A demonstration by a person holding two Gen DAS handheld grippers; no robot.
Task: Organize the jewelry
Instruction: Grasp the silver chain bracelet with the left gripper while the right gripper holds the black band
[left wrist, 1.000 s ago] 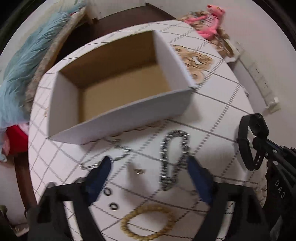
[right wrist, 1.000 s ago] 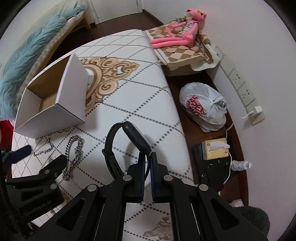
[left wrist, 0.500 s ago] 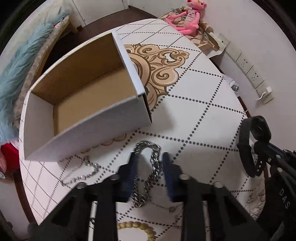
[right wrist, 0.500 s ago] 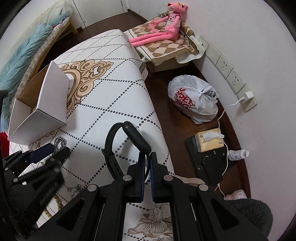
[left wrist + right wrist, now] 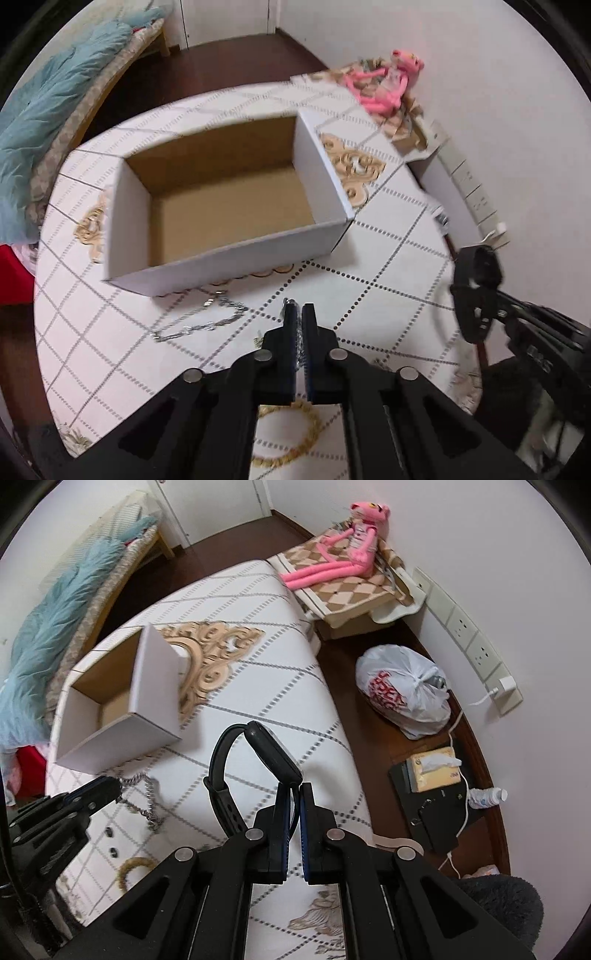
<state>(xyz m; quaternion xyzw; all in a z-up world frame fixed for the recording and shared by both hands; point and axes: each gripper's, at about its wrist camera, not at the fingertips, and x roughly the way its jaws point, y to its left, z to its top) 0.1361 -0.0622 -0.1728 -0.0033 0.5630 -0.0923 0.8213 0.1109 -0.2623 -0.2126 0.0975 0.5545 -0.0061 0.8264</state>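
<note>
Silver chain (image 5: 146, 794) was in the left gripper (image 5: 299, 314), jaws pinched tight on it after having just closed, links glinting between the blue pads (image 5: 291, 332) in the left wrist view and the rest dangling down toward the table (image 5: 388, 258) in the right wrist view. Over on the other side, the right gripper (image 5: 293, 797) was clamped just as narrow, gripping the black watch (image 5: 255, 753) by its strap, the watch face standing up above the fingertips and the band looping off to the left. Ahead of the left gripper sat the box (image 5: 229, 206), white outside, brown cardboard inside, open at the top and with nothing visible in it. Just in front of its near wall lay a thin silver necklace (image 5: 199, 321) on the quilted white cloth. Nearer the camera, partly hidden under the gripper body, a bead bracelet (image 5: 295, 432) rested flat; the right wrist view caught it too, with two small dark rings (image 5: 110, 842) lying beside it. At the far side a pink plush toy (image 5: 343, 554) sprawled on a checked cushion, and a white plastic bag (image 5: 402, 690) sat on the dark floor by the wall.
</note>
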